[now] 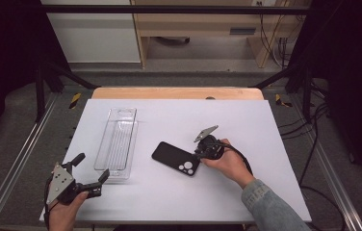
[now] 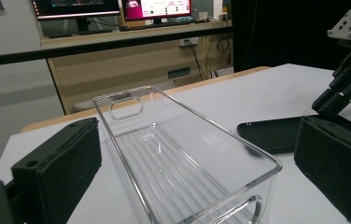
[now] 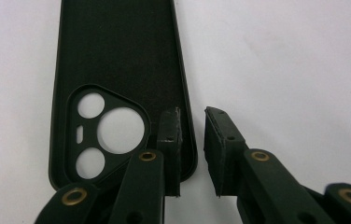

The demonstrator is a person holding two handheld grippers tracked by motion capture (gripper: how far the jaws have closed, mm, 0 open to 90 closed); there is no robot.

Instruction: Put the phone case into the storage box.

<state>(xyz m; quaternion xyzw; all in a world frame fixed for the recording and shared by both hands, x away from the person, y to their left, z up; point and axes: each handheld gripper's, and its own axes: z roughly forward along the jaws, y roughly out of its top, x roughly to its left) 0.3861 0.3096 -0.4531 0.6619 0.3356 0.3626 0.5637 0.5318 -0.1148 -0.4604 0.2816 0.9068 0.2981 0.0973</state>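
While your right tongs sit at the camera end of the phone case, their jaws straddle its side wall: one pad stands inside the case, the other just outside the rim on the bare desk. A narrow gap shows between the outer pad and the wall, so nothing is clamped yet; the jaws stand close together but are not pressing on the case. From above, you see the case lying flat, inner side up, near the middle of the white desk, with its camera cutouts toward your right hand. Your right tongs meet it at that end. A clear bin lies just left of the case, apart from it, long side running away from you. Your left tongs rest near the front left corner of the desk, spread wide with nothing between them, pointing at the near end of the bin.
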